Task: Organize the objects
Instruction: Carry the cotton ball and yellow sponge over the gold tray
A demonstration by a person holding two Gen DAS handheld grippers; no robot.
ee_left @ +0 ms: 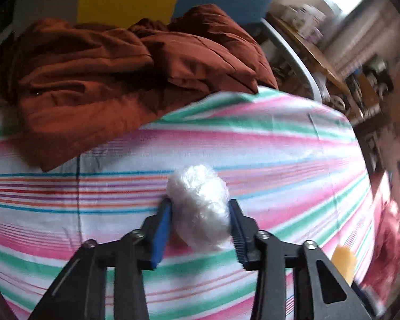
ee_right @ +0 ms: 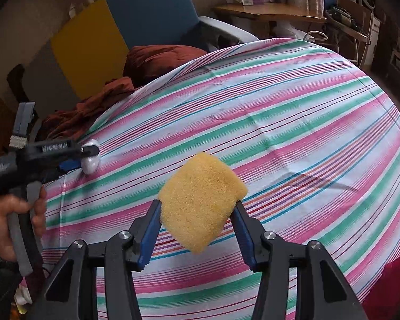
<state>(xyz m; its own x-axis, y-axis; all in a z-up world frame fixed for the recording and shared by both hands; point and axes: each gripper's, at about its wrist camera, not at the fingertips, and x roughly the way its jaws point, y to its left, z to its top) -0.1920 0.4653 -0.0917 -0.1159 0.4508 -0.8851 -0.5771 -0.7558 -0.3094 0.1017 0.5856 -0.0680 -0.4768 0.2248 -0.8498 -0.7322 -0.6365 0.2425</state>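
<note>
Over a bed spread with a striped sheet [ee_right: 293, 122], a person's two handheld grippers are each carrying one item. The left gripper [ee_left: 200, 213] is pressing its blue pads against both sides of a white ball of crumpled plastic wrap [ee_left: 200, 208], which is sitting low on the sheet near a rumpled rust-brown blanket [ee_left: 114, 74]. In the right wrist view, a hand [ee_right: 10, 224] is gripping that tool's handle at the bed's left side. The right gripper [ee_right: 197, 210] is pinching a yellow sponge [ee_right: 201, 200] partway closed, holding it above the stripes. Behind the bed, a blue and yellow chair [ee_right: 146, 13] is standing beside a wooden table [ee_right: 269, 10].
</note>
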